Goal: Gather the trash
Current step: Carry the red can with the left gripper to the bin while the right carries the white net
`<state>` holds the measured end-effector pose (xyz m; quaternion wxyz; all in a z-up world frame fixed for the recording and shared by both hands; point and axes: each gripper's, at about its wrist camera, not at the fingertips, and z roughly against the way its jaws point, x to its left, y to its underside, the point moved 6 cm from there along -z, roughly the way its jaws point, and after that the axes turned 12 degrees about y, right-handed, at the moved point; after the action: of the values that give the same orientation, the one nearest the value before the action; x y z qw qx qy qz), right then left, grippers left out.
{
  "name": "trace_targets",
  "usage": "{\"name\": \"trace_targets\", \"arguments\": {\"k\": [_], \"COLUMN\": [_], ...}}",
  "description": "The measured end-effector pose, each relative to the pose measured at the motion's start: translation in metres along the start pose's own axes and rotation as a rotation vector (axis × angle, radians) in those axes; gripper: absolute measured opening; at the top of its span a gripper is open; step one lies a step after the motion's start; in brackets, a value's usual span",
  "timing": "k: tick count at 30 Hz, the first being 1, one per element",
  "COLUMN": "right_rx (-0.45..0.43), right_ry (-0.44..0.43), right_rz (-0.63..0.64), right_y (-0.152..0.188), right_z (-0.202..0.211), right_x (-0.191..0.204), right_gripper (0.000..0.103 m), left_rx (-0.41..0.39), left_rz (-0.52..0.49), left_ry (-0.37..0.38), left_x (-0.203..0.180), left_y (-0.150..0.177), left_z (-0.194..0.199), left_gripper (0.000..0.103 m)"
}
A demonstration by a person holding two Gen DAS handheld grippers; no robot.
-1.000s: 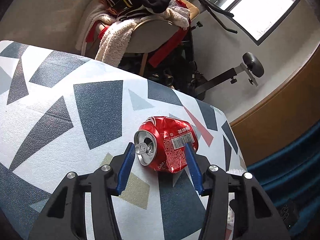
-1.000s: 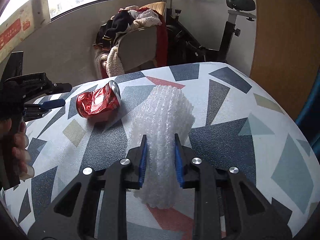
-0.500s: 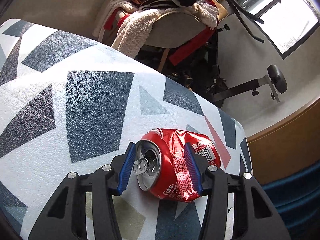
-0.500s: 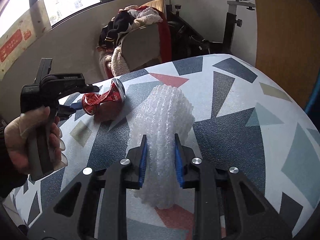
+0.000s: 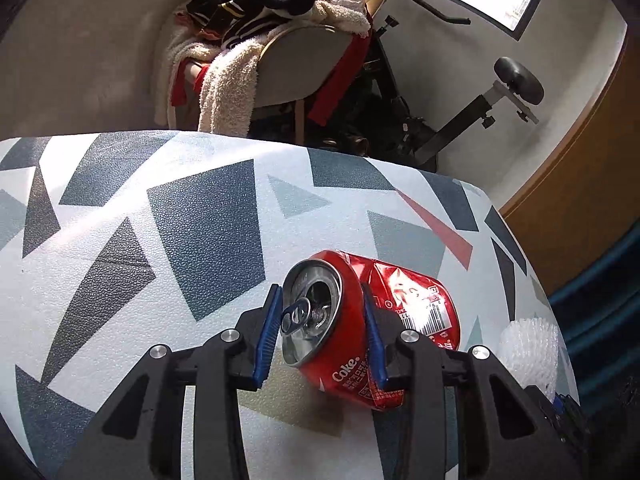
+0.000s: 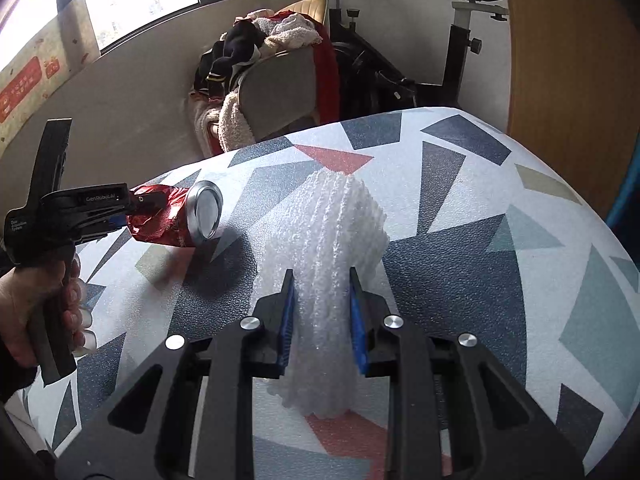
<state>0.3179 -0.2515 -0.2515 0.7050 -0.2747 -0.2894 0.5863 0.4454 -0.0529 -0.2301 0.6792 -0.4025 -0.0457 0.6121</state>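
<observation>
Grasping was the step in hand, and both tools were loaded. Nearest in the right wrist view, the right gripper (image 6: 322,320) stood narrow, clamped on the white foam net (image 6: 326,256), which rose from between the pads toward 12 o'clock over the patterned table (image 6: 500,240). In the left wrist view, the left gripper (image 5: 322,334) had just been closing, and its blue pads (image 5: 267,332) pressed either side of the crushed red can (image 5: 360,320) near its open end, which faced the camera; the can's dented body ran off toward 2 o'clock. From the right view the can hung at 9 o'clock, seemingly tipped clear of the table above its shadow, the person's hand (image 6: 36,308) around the handle.

Next, I judged, both pieces needed carrying to a bin, which neither view showed. The dented can might slip in so narrow a bite.

Writing: "Coke" and a barcode on the can; "GenRobot.AI" on the left gripper's arm. Farther back, a chair (image 6: 280,92) heaped with clothes and an exercise bike (image 6: 460,40).
</observation>
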Motion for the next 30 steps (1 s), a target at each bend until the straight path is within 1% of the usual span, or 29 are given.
{"name": "trace_targets", "arguments": {"k": [1,3,5,10,13,17,26,30], "right_rx": [-0.004,0.005,0.004,-0.001,-0.004,-0.002,0.001,-0.012], "right_ry": [0.019,0.023,0.027,0.008,-0.005,-0.023,-0.085,-0.099], "right_rz": [0.005,0.008,0.021,0.038,0.044,0.044,0.036,0.071], "right_y": [-0.001,-0.001,-0.001,0.009,0.019,0.034,0.072,0.091], "right_z": [0.001,0.004,0.011,0.041,0.064,0.095,0.162,0.187], "right_x": [0.0,0.004,0.009,0.023,0.029,0.033,0.041,0.048], "right_gripper": [0.027,0.027,0.027,0.027,0.027,0.027,0.027,0.027], "left_rx": [0.014,0.035,0.048,0.044,0.045,0.05,0.064,0.075], "left_rz": [-0.041,-0.104,-0.13,-0.123,-0.092,-0.09,-0.147,-0.186], "left_ry": [0.001,-0.002,-0.008,-0.016,0.0,0.008,0.011,0.004], "left_x": [-0.003,-0.007,-0.008,-0.006,-0.008,-0.016,-0.048,-0.061], "left_y": [0.005,0.015,0.024,0.049,0.069,0.099,0.178,0.217], "left_z": [0.008,0.026,0.045,0.095,0.122,0.155,0.215,0.233], "left_gripper": [0.037,0.037,0.037,0.037,0.037,0.037,0.038,0.038]}}
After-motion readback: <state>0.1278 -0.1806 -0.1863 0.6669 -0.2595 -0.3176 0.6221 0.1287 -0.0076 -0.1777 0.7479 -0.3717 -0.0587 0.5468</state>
